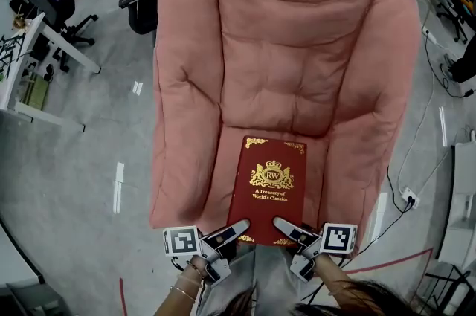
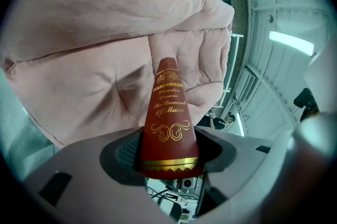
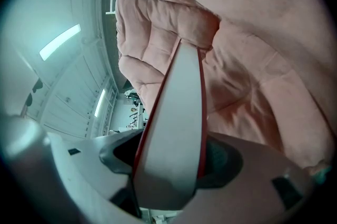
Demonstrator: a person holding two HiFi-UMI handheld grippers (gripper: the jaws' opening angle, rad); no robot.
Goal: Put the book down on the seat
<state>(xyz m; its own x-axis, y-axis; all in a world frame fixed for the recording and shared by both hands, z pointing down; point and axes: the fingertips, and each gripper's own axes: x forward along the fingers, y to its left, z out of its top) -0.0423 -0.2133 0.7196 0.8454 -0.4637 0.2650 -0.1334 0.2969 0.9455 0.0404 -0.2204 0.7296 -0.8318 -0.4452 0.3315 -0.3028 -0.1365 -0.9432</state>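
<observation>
In the head view, a dark red book (image 1: 269,188) with gold print on its cover lies flat, cover up, over the near part of the seat (image 1: 275,110) of a pink padded armchair (image 1: 186,84). Whether it rests on the cushion cannot be told. The left tool (image 1: 236,228) clamps the book's near left corner and the right tool (image 1: 287,227) its near right corner. Each tool's marked cube (image 1: 182,241) sits at the near end, by the person's hands. A grey floor (image 1: 74,173) surrounds the chair, with office chairs and desks at the far side.

In the left gripper view, the left tool (image 2: 168,165) stands fairly wide, its two jaws pressed against the book (image 2: 169,123) from either side. The gold-lettered spine points away toward the pink cushions (image 2: 95,59).

In the right gripper view, the right tool (image 3: 168,165) is likewise spread wide and closed on the book (image 3: 174,133), seen here from its pale page edge between the red covers. The armchair's padding (image 3: 253,70) fills the right and far part.
</observation>
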